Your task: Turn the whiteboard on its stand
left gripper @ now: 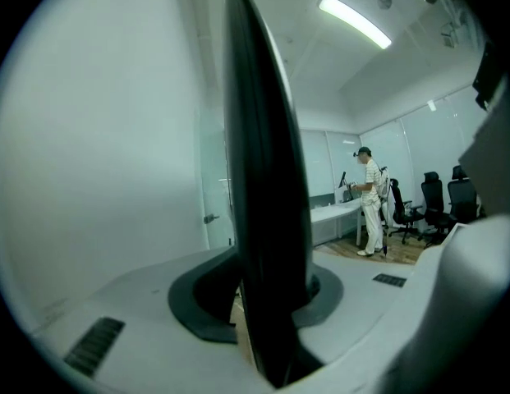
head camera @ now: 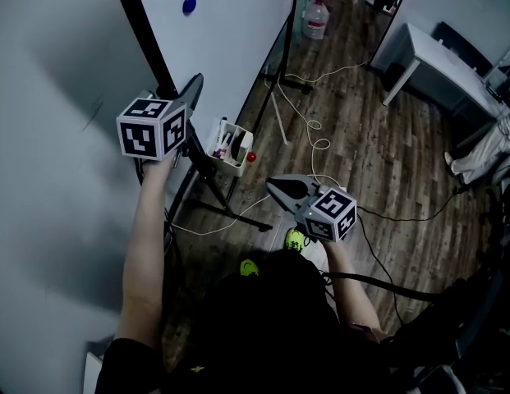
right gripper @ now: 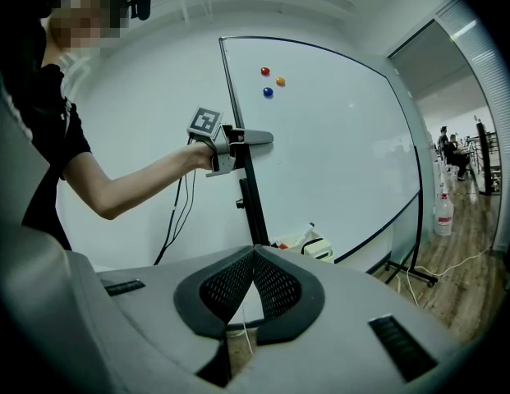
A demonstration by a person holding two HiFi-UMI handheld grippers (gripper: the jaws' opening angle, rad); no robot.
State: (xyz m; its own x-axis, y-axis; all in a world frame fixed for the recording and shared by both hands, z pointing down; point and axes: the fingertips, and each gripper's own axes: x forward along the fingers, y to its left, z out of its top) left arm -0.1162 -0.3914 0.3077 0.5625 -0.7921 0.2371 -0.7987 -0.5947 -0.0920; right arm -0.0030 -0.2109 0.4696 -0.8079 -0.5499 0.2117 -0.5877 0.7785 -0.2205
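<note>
Your left gripper (head camera: 189,97) has its jaws loosely apart around the black side frame (left gripper: 267,179) of the upright whiteboard (head camera: 230,23) just before you, your right gripper (head camera: 275,185) is closed on nothing, so the turn seems not yet finished.

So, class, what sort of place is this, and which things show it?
Probably an office or meeting room: a large whiteboard on a stand, a white desk on a wooden floor, and black office chairs further back.
</note>
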